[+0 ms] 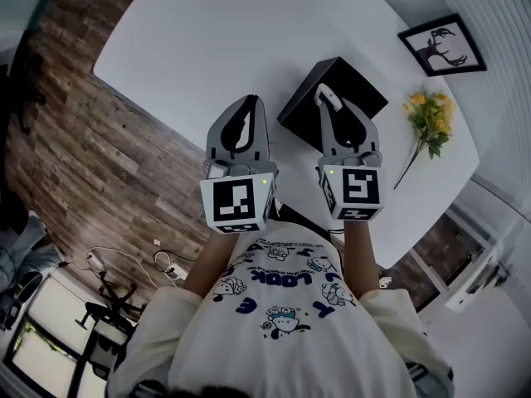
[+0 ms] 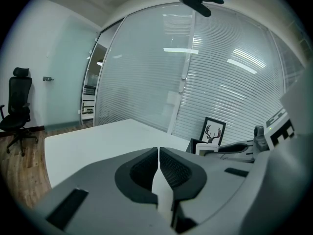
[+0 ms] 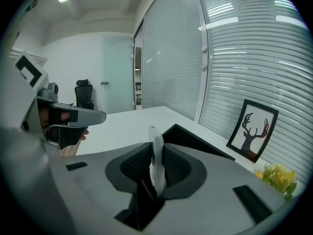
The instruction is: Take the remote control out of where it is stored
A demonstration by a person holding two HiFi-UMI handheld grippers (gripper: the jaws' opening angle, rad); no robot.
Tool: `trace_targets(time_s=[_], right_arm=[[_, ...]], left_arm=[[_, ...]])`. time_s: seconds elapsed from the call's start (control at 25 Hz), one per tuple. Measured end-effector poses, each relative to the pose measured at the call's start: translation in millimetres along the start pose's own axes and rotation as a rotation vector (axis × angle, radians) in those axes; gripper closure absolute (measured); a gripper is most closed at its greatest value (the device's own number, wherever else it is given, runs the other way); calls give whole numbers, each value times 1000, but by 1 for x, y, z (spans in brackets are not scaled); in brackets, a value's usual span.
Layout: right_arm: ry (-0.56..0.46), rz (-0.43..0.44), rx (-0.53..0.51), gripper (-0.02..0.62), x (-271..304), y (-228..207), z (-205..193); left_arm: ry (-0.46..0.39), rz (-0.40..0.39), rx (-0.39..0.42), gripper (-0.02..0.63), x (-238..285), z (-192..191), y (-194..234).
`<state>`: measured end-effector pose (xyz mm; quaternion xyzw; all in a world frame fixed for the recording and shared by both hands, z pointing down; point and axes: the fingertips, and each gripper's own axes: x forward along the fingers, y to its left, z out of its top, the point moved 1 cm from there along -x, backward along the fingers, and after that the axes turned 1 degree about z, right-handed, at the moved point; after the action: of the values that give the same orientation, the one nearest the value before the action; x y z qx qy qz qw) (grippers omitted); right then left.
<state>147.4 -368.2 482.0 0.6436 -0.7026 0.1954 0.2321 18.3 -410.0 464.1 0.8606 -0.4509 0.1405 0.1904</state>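
A black box lies on the white table, just ahead of my right gripper. That gripper is shut on a white remote control, held at the fingertips over the box's near edge. In the right gripper view the remote stands edge-on between the ribbed pads, with the box behind it. My left gripper hovers to the left of the box, shut with nothing in it; its pads meet. From the left gripper view the remote shows at the right gripper's tip.
A framed deer picture and yellow flowers sit at the table's right end. Glass walls with blinds rise behind the table. A black office chair stands on the wooden floor to the left.
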Motion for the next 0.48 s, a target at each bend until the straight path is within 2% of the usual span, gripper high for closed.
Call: trace_targets(time_s=[0.48], right_arm=[[-114, -89, 64, 514, -39, -5, 19]], left_arm=[[-34, -21, 16, 581, -27, 9, -10]])
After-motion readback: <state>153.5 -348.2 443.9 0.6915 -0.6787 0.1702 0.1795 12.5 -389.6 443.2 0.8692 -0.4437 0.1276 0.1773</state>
